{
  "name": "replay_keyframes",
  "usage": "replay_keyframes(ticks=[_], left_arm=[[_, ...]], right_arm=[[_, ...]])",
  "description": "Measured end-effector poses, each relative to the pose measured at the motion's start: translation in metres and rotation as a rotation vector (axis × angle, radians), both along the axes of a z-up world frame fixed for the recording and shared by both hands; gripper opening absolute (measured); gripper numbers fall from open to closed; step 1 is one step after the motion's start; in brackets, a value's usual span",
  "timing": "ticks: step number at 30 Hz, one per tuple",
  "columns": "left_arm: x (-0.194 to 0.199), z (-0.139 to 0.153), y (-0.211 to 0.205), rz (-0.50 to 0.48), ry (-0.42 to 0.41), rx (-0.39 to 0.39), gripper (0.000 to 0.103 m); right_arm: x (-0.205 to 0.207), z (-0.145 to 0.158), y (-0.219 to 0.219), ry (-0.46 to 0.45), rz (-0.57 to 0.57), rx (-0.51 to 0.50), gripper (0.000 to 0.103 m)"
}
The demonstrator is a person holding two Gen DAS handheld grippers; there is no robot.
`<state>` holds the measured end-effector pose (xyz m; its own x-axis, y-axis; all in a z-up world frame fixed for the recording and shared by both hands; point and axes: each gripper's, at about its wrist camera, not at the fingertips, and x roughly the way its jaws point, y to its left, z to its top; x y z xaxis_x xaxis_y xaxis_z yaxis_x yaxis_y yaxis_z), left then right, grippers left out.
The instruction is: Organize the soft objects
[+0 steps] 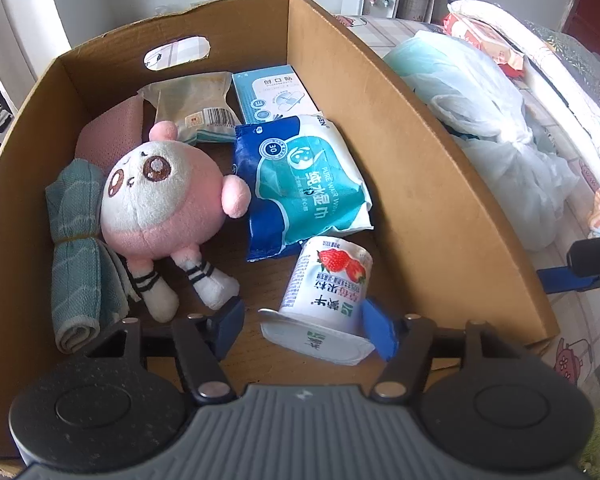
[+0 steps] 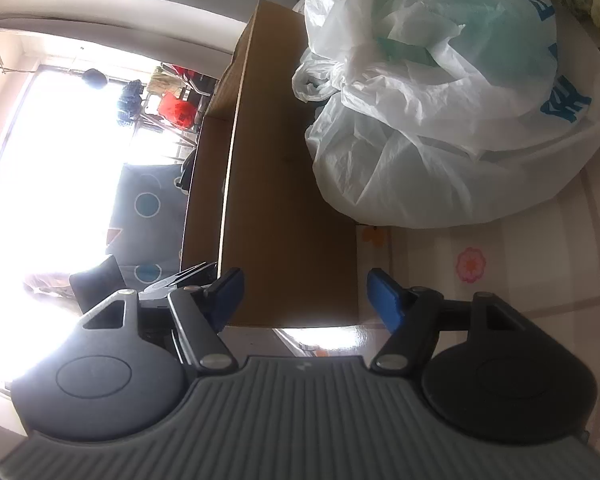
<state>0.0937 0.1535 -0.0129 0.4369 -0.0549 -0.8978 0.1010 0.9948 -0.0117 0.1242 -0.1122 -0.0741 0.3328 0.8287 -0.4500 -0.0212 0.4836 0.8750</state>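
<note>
Left tongs [image 1: 304, 322] angled steeply down into the cardboard box [image 1: 420, 184], jaws parted wide. The strawberry yogurt cup [image 1: 324, 296] lies on its side at the box's near edge, foil end toward me; the right pad touches its flank, the left pad stands clear, so I judge it released, not gripped. Other contents: pink plush doll [image 1: 160, 200] toward the left wall, rolled green towel [image 1: 76, 256] along that wall, wet-wipes pack [image 1: 304, 184] mid-floor, blue plaster box [image 1: 272, 92] and a sealed snack pouch [image 1: 192, 104] at the far wall. Right tongs [image 2: 304, 296] rolled sideways outside the box's right wall, jaws wide and empty, pointing shallowly down past the box corner toward the white plastic bag [image 2: 440, 120] on the flowered tabletop [image 2: 540, 272]. Step in hand, as I judge it: withdraw the left without dragging the cup. Lift straight out along the tongs' axis and keep them parted. For the bag, grip gathered film near the knot, not a loose fold.
</note>
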Motion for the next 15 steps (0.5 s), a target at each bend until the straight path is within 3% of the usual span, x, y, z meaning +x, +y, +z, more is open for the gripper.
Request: replay_keyframes(ticks=[15], left_arm=[[0.006, -0.002, 0.003, 0.028, 0.090, -0.056, 0.059]], right_arm=[[0.003, 0.000, -0.014, 0.023, -0.013, 0.015, 0.073]])
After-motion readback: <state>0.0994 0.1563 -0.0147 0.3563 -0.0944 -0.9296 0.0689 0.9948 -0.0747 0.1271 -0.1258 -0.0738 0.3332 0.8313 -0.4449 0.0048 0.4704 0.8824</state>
